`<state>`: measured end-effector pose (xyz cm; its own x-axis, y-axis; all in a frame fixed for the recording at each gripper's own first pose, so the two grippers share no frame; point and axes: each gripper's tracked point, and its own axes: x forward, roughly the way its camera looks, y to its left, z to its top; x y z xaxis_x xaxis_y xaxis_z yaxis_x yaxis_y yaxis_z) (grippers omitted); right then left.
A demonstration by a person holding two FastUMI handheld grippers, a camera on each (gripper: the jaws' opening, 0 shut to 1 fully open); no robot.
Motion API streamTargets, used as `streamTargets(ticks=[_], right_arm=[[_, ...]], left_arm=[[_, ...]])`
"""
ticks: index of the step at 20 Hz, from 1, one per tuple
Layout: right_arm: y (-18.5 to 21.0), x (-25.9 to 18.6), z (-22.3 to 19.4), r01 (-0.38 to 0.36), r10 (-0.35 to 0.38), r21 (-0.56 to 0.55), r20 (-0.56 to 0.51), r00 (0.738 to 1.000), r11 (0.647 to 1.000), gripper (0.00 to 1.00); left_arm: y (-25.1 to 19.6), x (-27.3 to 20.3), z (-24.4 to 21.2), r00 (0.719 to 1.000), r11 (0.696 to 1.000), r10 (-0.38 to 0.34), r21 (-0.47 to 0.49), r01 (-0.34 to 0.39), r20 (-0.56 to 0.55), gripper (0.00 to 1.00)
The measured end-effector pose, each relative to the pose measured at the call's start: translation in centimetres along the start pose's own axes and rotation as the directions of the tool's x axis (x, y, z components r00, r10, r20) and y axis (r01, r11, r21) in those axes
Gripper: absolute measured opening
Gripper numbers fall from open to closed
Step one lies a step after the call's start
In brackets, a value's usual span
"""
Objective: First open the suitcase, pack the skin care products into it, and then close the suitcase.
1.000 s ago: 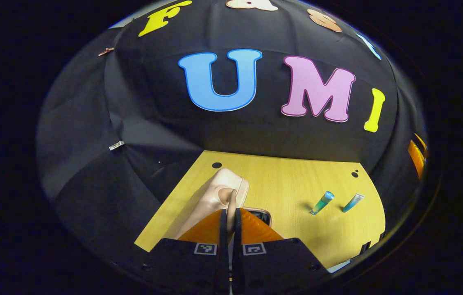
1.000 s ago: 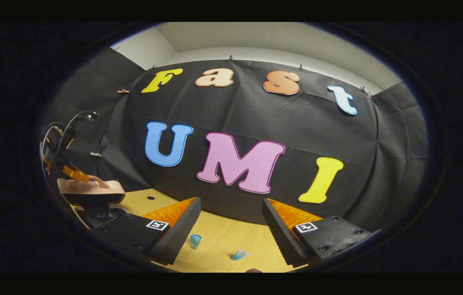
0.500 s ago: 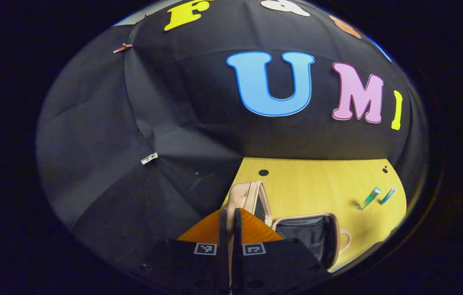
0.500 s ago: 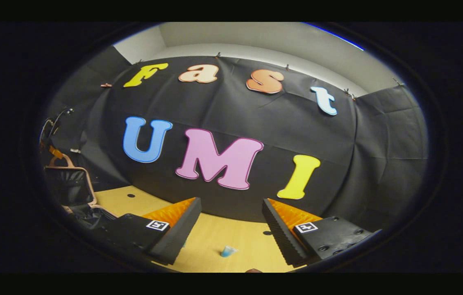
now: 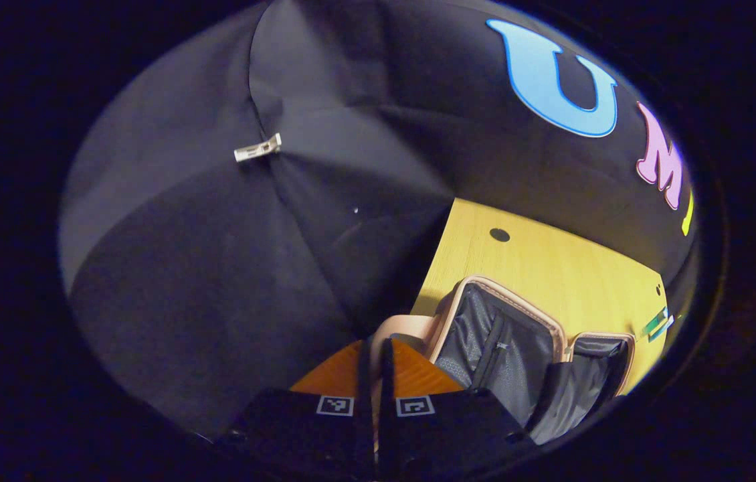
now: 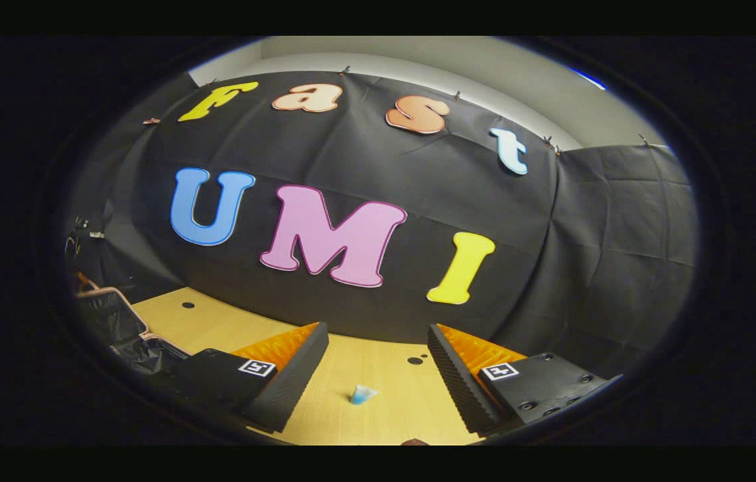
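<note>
Two halves of the suitcase (image 5: 505,341) now lie spread on the table (image 5: 552,268), dark lining up; a second ago the lid was only half raised, so the opening step looks done. The left gripper (image 5: 372,355) has its fingers pressed together, seemingly pinching the lid's handle (image 5: 401,328). Far right on the table lie two tubes (image 5: 657,325), near the case's far edge. The right gripper (image 6: 378,365) hangs spread above one tube (image 6: 361,393), well placed for packing next.
</note>
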<state>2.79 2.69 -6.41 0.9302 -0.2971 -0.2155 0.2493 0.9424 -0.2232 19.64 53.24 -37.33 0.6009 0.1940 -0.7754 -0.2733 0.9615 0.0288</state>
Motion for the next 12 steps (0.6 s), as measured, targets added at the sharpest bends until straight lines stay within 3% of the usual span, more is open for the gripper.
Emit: streamTargets(ticks=[4,8,10,12], right_arm=[[-1.2,-0.9,-1.7,0.061,-0.061,0.003,-0.059,0.996,0.998,0.95],[-2.6,-2.1,-2.8,0.114,-0.114,-0.006,-0.079,0.99,0.994,0.95],[-3.0,-2.6,-3.3,0.124,-0.123,0.001,-0.081,0.989,0.992,0.95],[-3.5,-3.2,-3.7,0.127,-0.126,0.004,-0.072,0.989,0.992,0.95]], left_arm=[[-0.6,3.6,-3.1,0.997,0.999,0.047,0.021,-0.045,-0.069,0.11],[-0.4,4.9,-4.2,0.996,0.997,0.071,0.044,-0.068,-0.056,0.23],[-1.3,3.9,-3.0,0.999,0.998,0.039,0.048,-0.039,-0.002,0.46],[-2.5,1.3,-0.8,0.996,0.995,0.025,0.093,-0.034,0.091,0.77]])
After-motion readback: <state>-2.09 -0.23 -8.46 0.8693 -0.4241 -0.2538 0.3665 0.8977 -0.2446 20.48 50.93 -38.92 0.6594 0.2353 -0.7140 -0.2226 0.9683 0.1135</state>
